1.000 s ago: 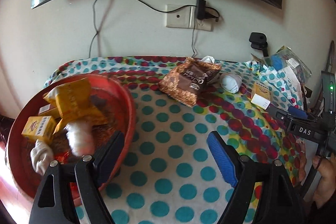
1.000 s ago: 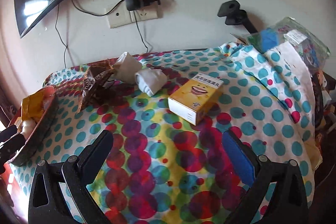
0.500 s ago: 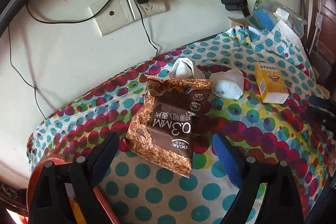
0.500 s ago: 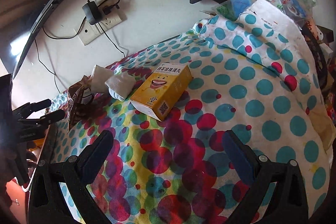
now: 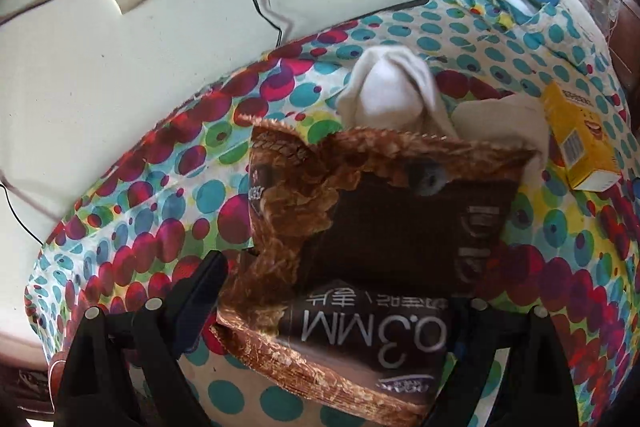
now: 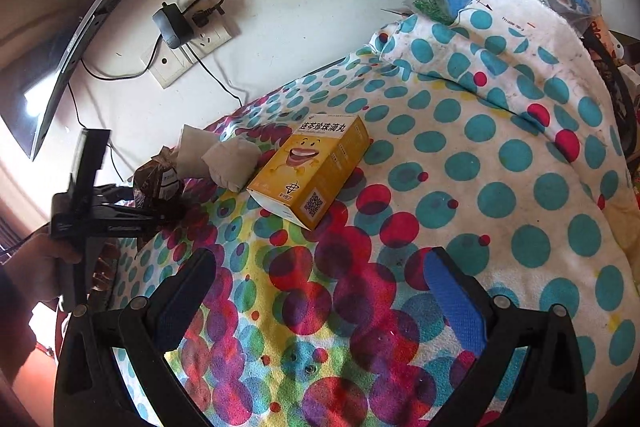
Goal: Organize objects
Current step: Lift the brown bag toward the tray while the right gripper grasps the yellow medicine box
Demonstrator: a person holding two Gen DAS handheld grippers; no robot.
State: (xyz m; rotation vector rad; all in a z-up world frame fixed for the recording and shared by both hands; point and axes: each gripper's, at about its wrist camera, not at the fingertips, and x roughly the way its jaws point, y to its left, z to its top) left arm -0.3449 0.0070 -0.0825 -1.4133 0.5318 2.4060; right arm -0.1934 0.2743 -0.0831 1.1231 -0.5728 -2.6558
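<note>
You're lining up the pick: your left gripper [image 5: 332, 311] straddles the brown snack bag [image 5: 372, 251] near the back edge of the spotted cloth [image 5: 120, 211], jaws opening wide, pads not yet pressing – next, settle lower and close gently across the crinkly, puffed foil. Your right gripper [image 6: 316, 291] hangs wide open and empty, short of the yellow box [image 6: 310, 169] mid-cloth
</note>
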